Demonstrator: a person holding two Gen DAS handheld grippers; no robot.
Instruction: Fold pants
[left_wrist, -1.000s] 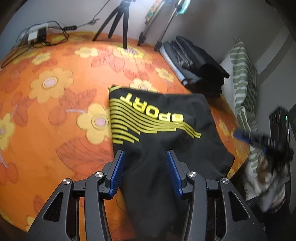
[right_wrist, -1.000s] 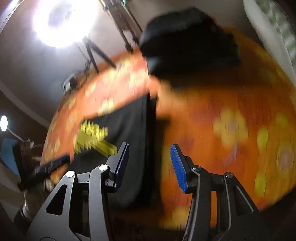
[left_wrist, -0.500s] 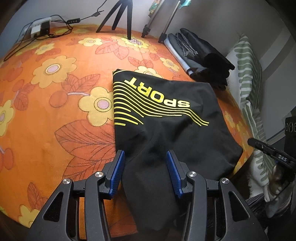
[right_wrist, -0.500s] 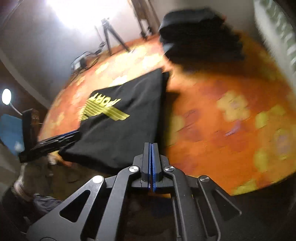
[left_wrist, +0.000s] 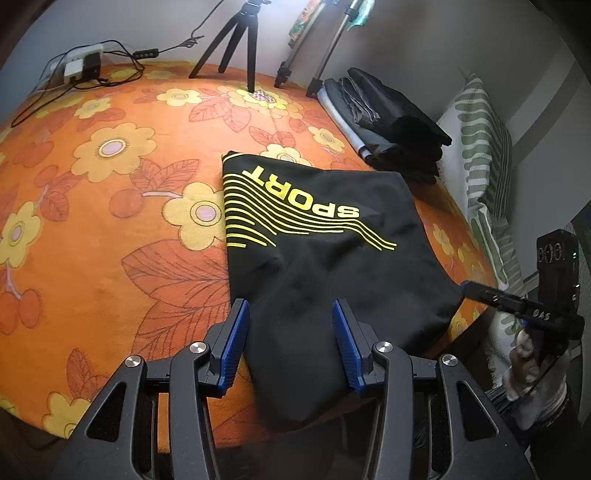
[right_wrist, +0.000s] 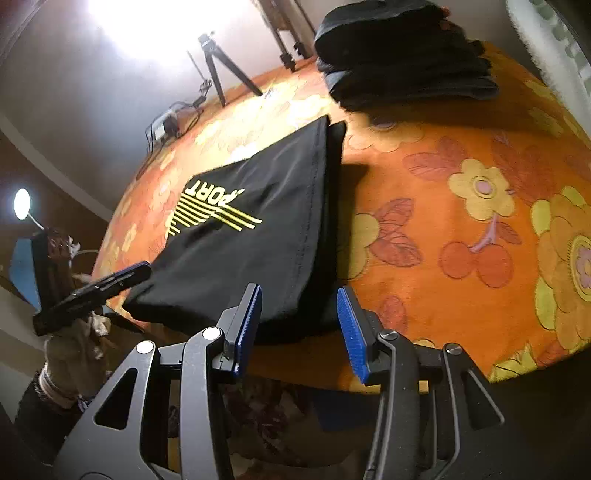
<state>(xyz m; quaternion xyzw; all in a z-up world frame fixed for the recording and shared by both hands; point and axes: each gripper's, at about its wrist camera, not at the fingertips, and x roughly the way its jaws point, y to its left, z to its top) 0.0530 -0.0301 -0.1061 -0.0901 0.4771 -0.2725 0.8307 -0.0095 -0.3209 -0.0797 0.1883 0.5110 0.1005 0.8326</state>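
Black pants with a yellow "SPORT" print lie folded on the orange flowered bed cover, their near end hanging over the bed edge. My left gripper is open, its blue pads either side of that hanging end, holding nothing. My right gripper is open and empty just off the bed edge, by the pants' near right corner. The right gripper also shows in the left wrist view, and the left gripper in the right wrist view.
A stack of folded dark clothes lies at the far right of the bed, also in the right wrist view. Tripods stand at the back. A power strip with cables lies far left. A striped pillow lies at the right.
My right gripper was open, shut half a second ago, and is open again, now closer to the pants' corner. My left gripper has stayed open over the hanging end.
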